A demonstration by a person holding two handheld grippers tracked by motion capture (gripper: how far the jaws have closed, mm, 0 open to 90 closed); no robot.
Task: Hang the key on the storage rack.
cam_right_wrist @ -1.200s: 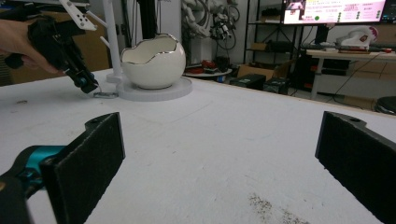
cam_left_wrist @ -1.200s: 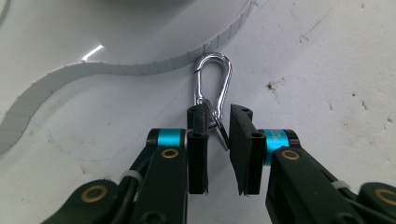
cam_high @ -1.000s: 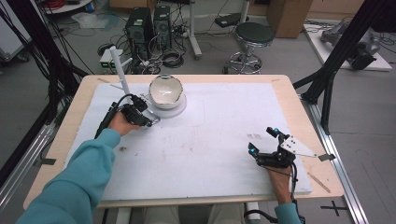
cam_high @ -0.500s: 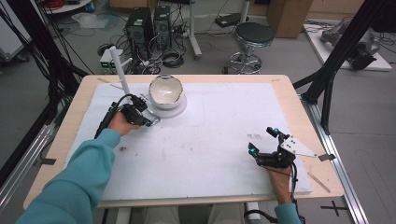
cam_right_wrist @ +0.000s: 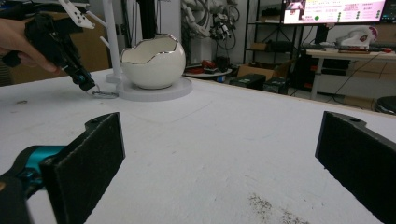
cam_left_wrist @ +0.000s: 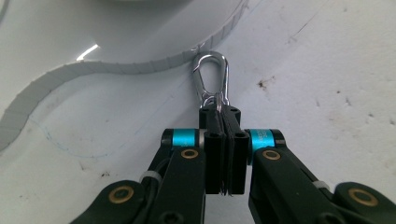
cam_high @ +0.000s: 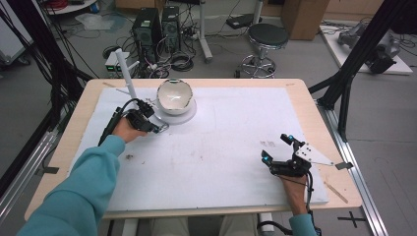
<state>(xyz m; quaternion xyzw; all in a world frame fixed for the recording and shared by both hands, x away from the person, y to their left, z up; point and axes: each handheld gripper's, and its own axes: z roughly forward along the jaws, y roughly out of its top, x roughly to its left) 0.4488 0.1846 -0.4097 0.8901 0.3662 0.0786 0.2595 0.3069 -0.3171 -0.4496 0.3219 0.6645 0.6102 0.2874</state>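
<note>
Carabiner (cam_left_wrist: 212,79) clenched by its end in left gripper (cam_left_wrist: 223,116) near bowl (cam_high: 174,96); thin grip risks slipping. Right gripper (cam_high: 278,150) gapes, idle.

On my table (cam_high: 314,105) a white egg-shaped bowl (cam_high: 174,96) sits on a round white base (cam_high: 186,114), a white post (cam_high: 126,73) beside it. Beyond stand a black stool (cam_high: 267,37) and computer towers (cam_high: 157,24).
</note>
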